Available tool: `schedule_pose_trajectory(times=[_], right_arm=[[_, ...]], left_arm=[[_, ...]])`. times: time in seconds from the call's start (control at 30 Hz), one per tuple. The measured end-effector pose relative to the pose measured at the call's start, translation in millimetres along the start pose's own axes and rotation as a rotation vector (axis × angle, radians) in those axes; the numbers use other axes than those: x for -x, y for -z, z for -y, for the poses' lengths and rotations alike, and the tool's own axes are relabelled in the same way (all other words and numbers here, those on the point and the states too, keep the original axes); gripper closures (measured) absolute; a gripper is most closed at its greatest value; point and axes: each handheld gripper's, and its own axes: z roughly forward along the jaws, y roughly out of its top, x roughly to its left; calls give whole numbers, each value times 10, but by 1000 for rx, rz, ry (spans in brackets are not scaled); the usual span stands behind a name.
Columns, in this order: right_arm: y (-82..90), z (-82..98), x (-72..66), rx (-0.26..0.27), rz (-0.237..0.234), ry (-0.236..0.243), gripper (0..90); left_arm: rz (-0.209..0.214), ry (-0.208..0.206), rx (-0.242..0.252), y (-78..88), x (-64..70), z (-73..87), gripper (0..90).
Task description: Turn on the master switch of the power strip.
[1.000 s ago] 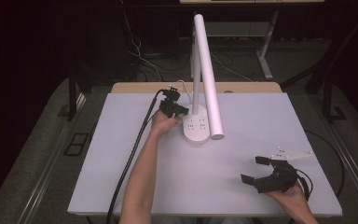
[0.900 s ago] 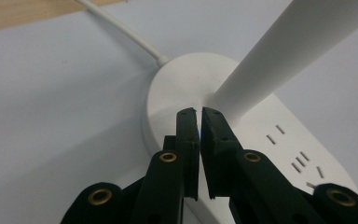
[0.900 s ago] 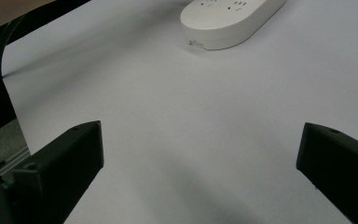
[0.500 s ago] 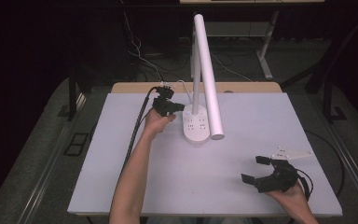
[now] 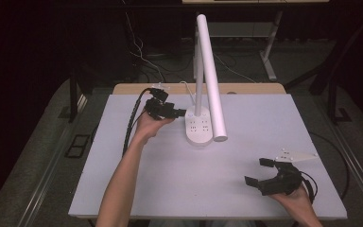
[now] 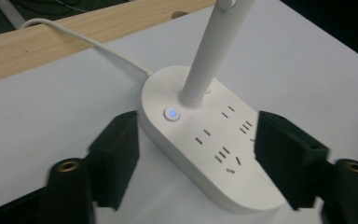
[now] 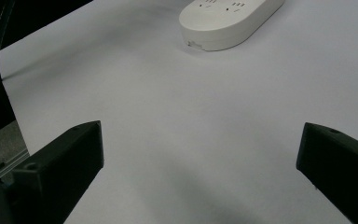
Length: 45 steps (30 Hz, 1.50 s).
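The white desk lamp (image 5: 199,128) stood toward the far middle of the table (image 5: 123,189), its oval base carrying rows of sockets and a round button (image 6: 171,114) that glowed blue just beside the foot of the upright stem (image 6: 212,51). The long lamp head (image 5: 212,90) slanted forward over the base. The left gripper (image 5: 168,112) hung just to the left of that base, and its jaws had just been opening; they stood spread, straddling the button end of the base in the left gripper view, with nothing between the pads. The right gripper (image 5: 264,172) rested well away from the lamp, toward the near right corner, its jaws spread wide over bare table. The lamp's white cord (image 6: 84,37) ran off from the base toward the wooden strip (image 6: 74,35) at the back edge. The likeliest trouble, as I judged it, was a jaw clipping the stem or the edge of the base as the left hand moved, which could slide or tip the light lamp; a careless brush on the button could also switch it again, and the gripper's own trailing cable might snag the cord.
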Motion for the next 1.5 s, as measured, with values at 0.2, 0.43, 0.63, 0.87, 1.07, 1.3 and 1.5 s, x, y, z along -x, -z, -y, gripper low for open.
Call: schedule_pose_trajectory(times=[0.2, 0.43, 0.63, 0.87, 1.07, 1.3, 1.5], right_arm=[[2, -2, 0, 0, -1, -4, 0], [3, -1, -2, 1, 1, -4, 0], [2, -2, -2, 2, 1, -4, 0], [4, -4, -5, 6, 3, 0, 0], [3, -9, -14, 6, 5, 0, 0], [6, -11, -20, 10, 7, 0, 0], [3, -10, -20, 9, 9, -1, 0]], left_arm=[[36, 2, 15, 219, -29, 181, 129], [58, 30, 34, 445, -58, 381, 0], [42, 34, 64, 636, -18, 506, 0], [18, 14, 97, 846, 121, 652, 0], [19, 0, 106, 954, 249, 812, 0], [23, -8, 113, 1015, 396, 1012, 0], [20, -14, 109, 1042, 508, 1238, 0]])
